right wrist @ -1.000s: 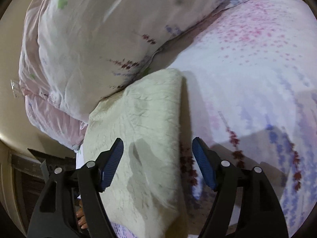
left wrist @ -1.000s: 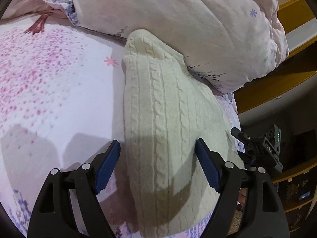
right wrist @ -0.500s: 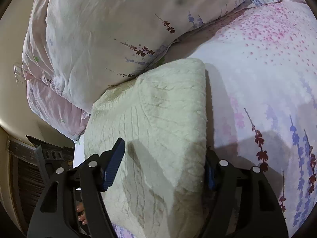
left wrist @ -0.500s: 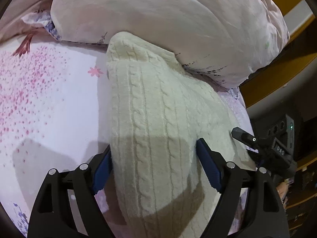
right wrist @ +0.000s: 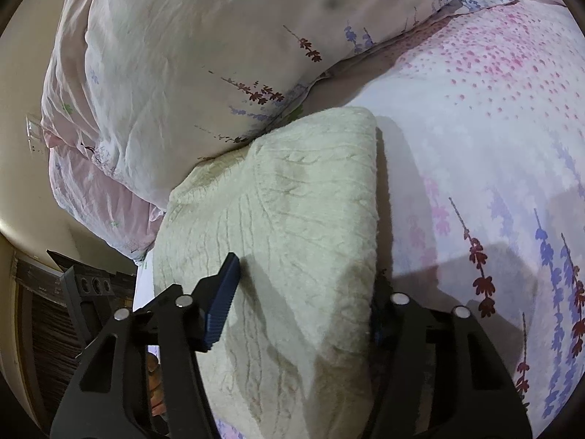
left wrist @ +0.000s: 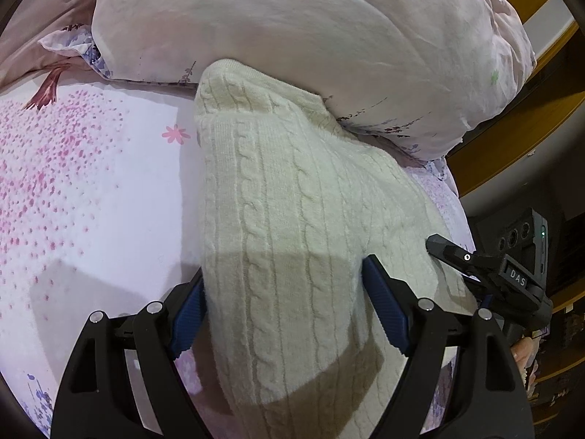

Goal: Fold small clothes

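A folded cream cable-knit sweater lies on the floral bedsheet, its far end against a pillow. My left gripper is open, its jaws astride the sweater's near part; the left blue pad is partly under the sweater's left edge. In the right wrist view the sweater lies between the wide-open jaws of my right gripper; the right pad is hidden behind the sweater's folded right edge. The right gripper also shows in the left wrist view at the sweater's right side.
A large pale floral pillow lies behind the sweater, also in the right wrist view. The bed's edge and a wooden frame are at the right. Dark furniture stands beside the bed.
Both grippers have moved forward onto the sweater, so each one's outer pad now sits under or behind a sweater edge. Both stay open.
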Action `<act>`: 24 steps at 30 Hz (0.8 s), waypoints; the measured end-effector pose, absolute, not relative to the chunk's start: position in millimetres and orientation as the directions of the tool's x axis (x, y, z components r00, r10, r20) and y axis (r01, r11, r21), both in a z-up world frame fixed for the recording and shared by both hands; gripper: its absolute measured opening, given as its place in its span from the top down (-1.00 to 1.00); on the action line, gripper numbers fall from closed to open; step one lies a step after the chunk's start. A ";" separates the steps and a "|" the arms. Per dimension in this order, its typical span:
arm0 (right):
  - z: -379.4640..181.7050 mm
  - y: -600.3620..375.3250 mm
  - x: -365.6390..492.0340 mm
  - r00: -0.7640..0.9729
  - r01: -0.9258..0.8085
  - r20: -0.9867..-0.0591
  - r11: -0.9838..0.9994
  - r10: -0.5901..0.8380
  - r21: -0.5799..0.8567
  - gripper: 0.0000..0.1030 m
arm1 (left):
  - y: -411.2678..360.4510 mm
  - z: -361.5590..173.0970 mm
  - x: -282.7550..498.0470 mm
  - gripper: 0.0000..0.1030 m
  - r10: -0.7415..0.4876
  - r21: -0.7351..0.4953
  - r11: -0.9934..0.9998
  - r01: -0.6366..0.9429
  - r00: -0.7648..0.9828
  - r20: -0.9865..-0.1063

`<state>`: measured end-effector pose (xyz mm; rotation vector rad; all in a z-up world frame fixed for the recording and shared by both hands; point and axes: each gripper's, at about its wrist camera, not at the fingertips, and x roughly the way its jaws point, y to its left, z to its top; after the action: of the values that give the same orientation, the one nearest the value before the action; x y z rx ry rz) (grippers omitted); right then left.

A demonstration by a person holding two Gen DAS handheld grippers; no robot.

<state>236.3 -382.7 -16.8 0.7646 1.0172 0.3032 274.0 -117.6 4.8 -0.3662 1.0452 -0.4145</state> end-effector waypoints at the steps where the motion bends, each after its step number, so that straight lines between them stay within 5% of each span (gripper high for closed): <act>1: -18.3 -382.0 236.2 0.509 0.114 -0.652 0.707 0.562 0.698 0.17 | -117.2 4.7 274.2 -0.56 -0.495 -0.478 0.864 0.156 0.437 -0.752; 3: -21.0 -380.1 236.3 0.503 0.110 -0.645 0.697 0.576 0.708 0.40 | -115.9 4.5 273.1 -0.43 -0.496 -0.478 0.864 0.159 0.435 -0.752; 8: -12.5 -378.8 232.0 0.528 0.103 -0.625 0.688 0.574 0.719 0.49 | -105.0 11.7 268.2 0.20 -0.550 -0.527 0.829 0.186 0.441 -0.709; 24: 59.2 -297.2 200.5 0.583 -0.154 -0.532 0.726 0.614 0.670 0.55 | -11.3 65.4 217.7 0.28 -0.604 -0.544 0.791 0.279 0.498 -0.622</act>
<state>200.5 -297.2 59.2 0.6152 0.8357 0.4828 217.7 -11.3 65.4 -0.4012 0.9015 -0.5519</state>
